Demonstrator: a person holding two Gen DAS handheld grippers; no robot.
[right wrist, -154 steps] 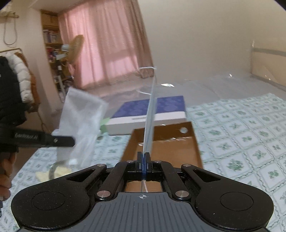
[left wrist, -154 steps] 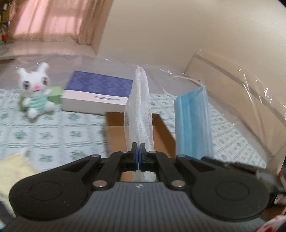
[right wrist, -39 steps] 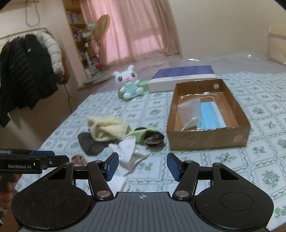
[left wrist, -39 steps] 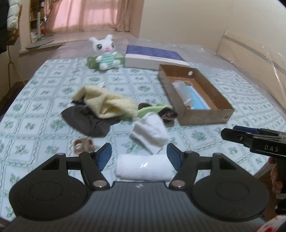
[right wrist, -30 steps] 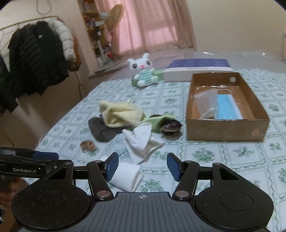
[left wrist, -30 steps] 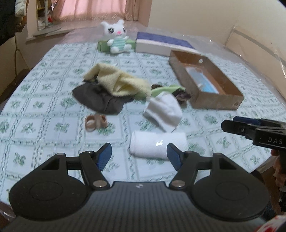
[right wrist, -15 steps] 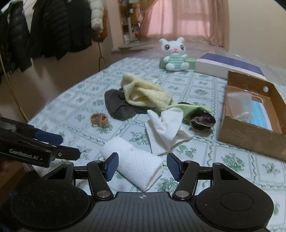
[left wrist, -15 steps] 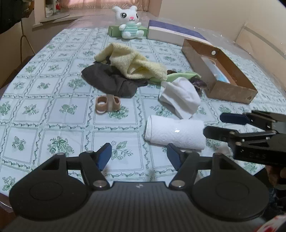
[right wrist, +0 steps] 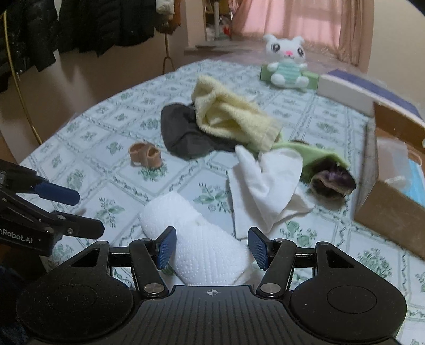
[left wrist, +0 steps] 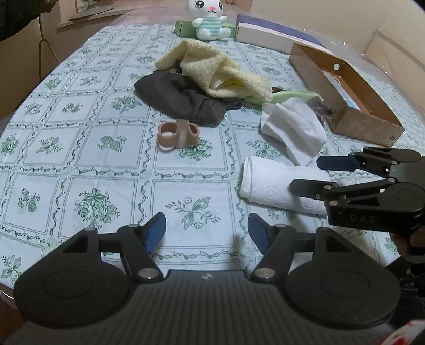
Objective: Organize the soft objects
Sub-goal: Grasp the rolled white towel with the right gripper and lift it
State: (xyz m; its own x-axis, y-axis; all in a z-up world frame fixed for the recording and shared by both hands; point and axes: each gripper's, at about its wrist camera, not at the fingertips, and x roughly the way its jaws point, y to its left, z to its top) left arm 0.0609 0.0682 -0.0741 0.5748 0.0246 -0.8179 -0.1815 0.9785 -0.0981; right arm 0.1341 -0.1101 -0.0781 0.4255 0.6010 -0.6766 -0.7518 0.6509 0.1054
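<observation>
From the left wrist view, we are holding our left tongs [left wrist: 206,230] spread wide over a bare patch of the flowered tablecloth [left wrist: 79,148] on the table, with nothing between the blue pads. Just to the right, our right tongs [left wrist: 309,172] are reaching in with their fingers apart, one finger lying across the near end of the rolled paper towel [left wrist: 276,185]. Beyond the roll a white cloth [left wrist: 292,130] is lying crumpled, and a beige toe spacer [left wrist: 176,134] is sitting alone to its left. Farther back, a yellow towel [left wrist: 215,70] is draping over a dark cloth [left wrist: 180,99], with a green cloth [left wrist: 292,96] beside them. The cardboard box [left wrist: 356,122] is standing at the right, and a bunny toy [left wrist: 211,20] is sitting at the far end next to a flat blue-topped box [left wrist: 265,35].

From the right wrist view, we are keeping the right tongs [right wrist: 212,248] open around the rolled paper towel [right wrist: 196,238], whose near end is lying between the pads; we cannot tell whether they are touching it. The left tongs [right wrist: 87,212] are showing at the left edge, fingers parted. The white cloth [right wrist: 265,183] is lying just past the roll, near the cardboard box [right wrist: 385,212], where a blue mask [right wrist: 415,177] is resting inside.
</observation>
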